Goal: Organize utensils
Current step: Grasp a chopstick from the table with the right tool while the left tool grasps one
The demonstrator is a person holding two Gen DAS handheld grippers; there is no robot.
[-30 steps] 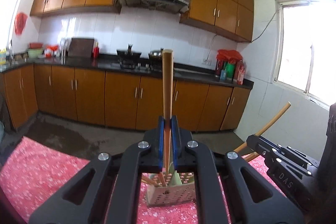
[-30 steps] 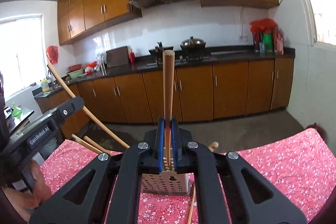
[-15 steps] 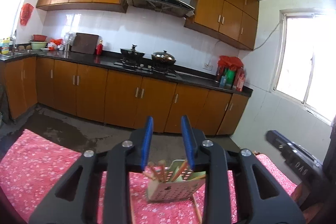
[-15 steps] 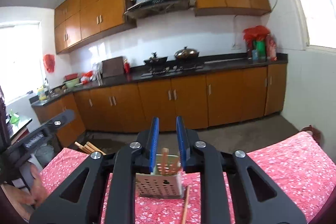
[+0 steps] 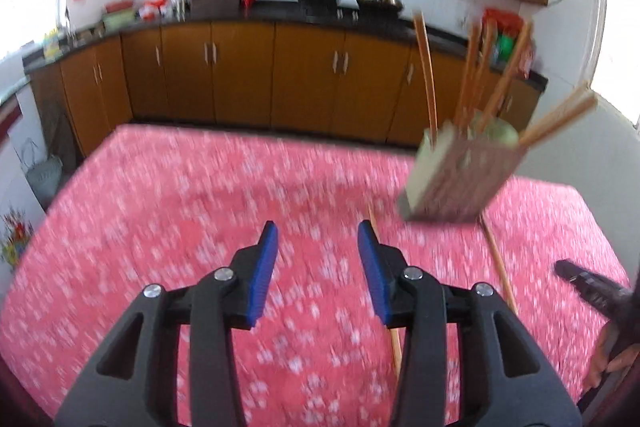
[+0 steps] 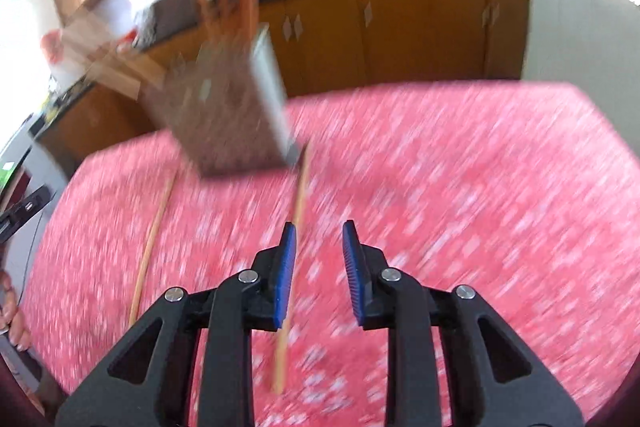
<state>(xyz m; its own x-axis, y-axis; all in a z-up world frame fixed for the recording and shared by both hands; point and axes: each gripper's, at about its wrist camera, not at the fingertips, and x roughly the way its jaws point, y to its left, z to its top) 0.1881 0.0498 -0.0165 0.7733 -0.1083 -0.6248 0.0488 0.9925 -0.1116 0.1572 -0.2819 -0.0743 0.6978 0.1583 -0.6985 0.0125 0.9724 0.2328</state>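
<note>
Landmark: the perforated utensil holder [image 5: 460,175] is standing on the pink floral cloth [image 5: 200,211] covering the counter; both views are smearing with motion blur.
Holder contents: several wooden chopsticks [image 5: 472,75] are leaning out of the holder's top at different angles.
Loose chopsticks: two are lying flat on the cloth just in front of the holder, one by each front corner, the left one [image 5: 382,267] and the right one [image 5: 498,263] running toward the cameras; in the right wrist view they appear as a stick under that gripper [image 6: 294,255] and one further left [image 6: 154,239].
Left hand-held gripper [image 5: 318,267]: its blue pads are standing wide apart, gripping nothing, hovering over the cloth left of the holder.
Right hand-held gripper [image 6: 318,263]: it is gaping moderately and empty; the nearer loose stick is passing just beside its left pad, though contact cannot be told.
Handling judgement: the sticks are looking light, thin, stiff and smooth, so they are likely rolling or slipping easily on the cloth.
Where to grip: pinching across the shaft around its middle is probably giving the best balance for tipping one upright into the holder.
Materials: pale wood, round slender rods; the holder is looking boxy, metal-like and hole-punched, probably light enough to tip if knocked.
</note>
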